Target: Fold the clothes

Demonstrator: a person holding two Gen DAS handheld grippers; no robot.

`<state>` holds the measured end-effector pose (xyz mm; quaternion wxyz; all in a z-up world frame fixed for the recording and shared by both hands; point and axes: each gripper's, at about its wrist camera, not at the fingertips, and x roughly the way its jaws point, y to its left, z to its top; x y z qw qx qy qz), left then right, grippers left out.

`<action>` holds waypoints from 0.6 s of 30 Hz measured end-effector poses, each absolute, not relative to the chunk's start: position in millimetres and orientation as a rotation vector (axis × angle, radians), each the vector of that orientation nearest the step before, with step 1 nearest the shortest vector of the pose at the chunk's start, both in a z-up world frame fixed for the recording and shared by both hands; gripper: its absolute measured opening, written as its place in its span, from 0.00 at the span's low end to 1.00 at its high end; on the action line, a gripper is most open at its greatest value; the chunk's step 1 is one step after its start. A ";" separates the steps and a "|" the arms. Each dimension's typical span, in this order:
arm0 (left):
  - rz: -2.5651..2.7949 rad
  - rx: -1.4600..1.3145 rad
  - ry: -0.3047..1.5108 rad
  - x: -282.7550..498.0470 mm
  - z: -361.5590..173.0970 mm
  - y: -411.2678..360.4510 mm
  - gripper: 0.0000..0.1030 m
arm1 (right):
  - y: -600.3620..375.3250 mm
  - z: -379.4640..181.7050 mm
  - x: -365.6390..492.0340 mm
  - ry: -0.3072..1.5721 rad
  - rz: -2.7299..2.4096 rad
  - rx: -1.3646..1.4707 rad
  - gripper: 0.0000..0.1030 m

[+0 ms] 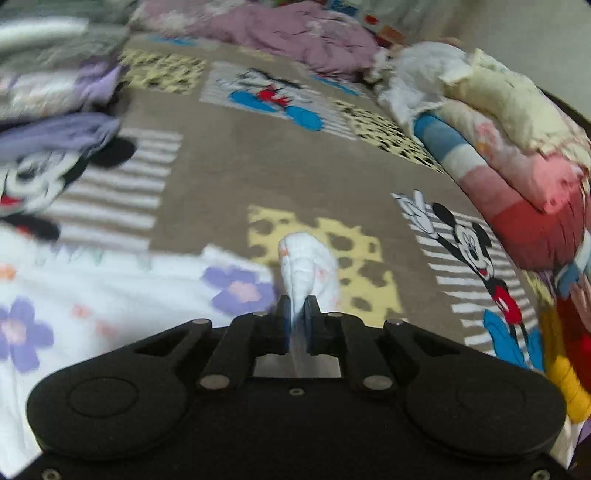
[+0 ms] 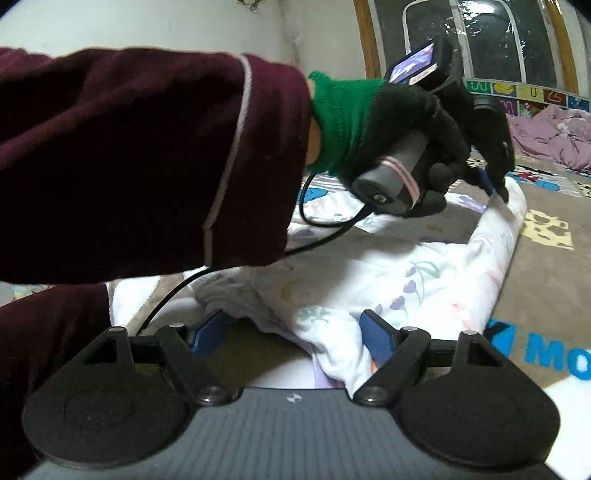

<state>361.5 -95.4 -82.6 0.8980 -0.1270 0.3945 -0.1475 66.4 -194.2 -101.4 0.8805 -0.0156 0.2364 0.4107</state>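
A white garment with purple flowers [image 1: 92, 295] [image 2: 424, 280] lies partly folded on a brown cartoon-print blanket [image 1: 258, 166] [image 2: 546, 280]. In the left wrist view my left gripper [image 1: 297, 306] is shut on a bunched fold of it, which sticks up past the fingertips. From the right wrist view that same left gripper [image 2: 495, 186], held by a black-gloved hand [image 2: 436, 122], pinches the garment's far rolled edge. My right gripper [image 2: 295, 328] stands open at the near edge. Its blue pads [image 2: 376, 338] are wide apart and loose cloth lies between them.
A stack of folded pink, cream and blue clothes [image 1: 517, 166] stands on the right of the blanket. A purple heap [image 1: 295, 33] [image 2: 554, 136] lies at the back, with more folded clothes [image 1: 55, 92] on the left. A maroon sleeve [image 2: 147, 155] and a black cable [image 2: 325, 221] cross above the garment.
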 end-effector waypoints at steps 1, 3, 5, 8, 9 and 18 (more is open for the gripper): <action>-0.300 -0.253 0.820 362.3 -83.7 -96.1 0.06 | -195.0 -101.3 66.6 0.495 0.858 -0.031 0.77; -0.289 -0.233 0.827 363.7 -85.8 -97.5 0.06 | -196.6 -101.0 66.9 0.500 0.863 -0.029 0.77; -0.278 -0.213 0.834 365.2 -87.9 -98.8 0.06 | -198.2 -100.7 67.2 0.505 0.869 -0.027 0.77; -0.261 -0.184 0.844 367.5 -91.0 -100.9 0.06 | -200.5 -100.8 67.4 0.511 0.876 -0.024 0.77; -0.256 -0.174 0.847 368.2 -92.1 -101.6 0.10 | -200.4 -101.4 67.7 0.511 0.878 -0.018 0.77; -0.217 -0.054 0.838 367.9 -82.2 -105.8 0.19 | -192.4 -105.9 70.1 0.519 0.882 -0.029 0.80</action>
